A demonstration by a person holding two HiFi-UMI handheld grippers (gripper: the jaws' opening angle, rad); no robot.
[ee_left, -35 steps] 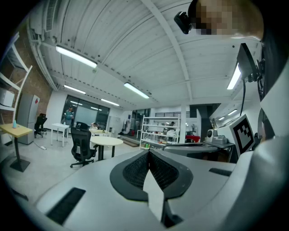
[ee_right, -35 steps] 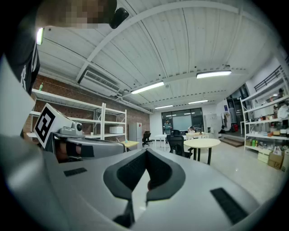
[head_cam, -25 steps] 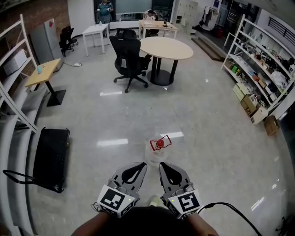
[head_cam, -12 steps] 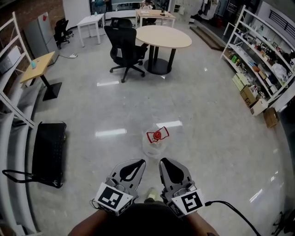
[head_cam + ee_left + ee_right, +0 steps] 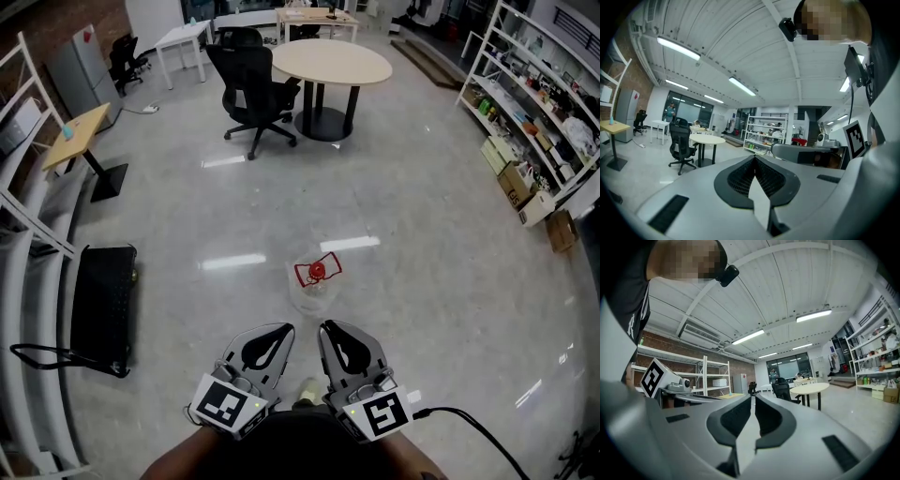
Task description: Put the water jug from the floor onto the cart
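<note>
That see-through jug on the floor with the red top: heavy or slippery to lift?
The water jug looks like clear plastic, so probably smooth and slippery. How full it is cannot be told; if full, likely heavy. The red handle on top seems the surest hold.

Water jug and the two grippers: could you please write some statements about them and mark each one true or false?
1. The water jug stands on the floor, ahead of both grippers. True.
2. The right gripper holds the jug. False: its jaws are together on nothing, and it is apart from the jug.
3. The jug has a red cap on top. True.
4. The round table touches the jug. False: it stands far across the room, next to a black office chair.
5. The left gripper has its jaws wide apart. False: they are together, with nothing between them.
</note>
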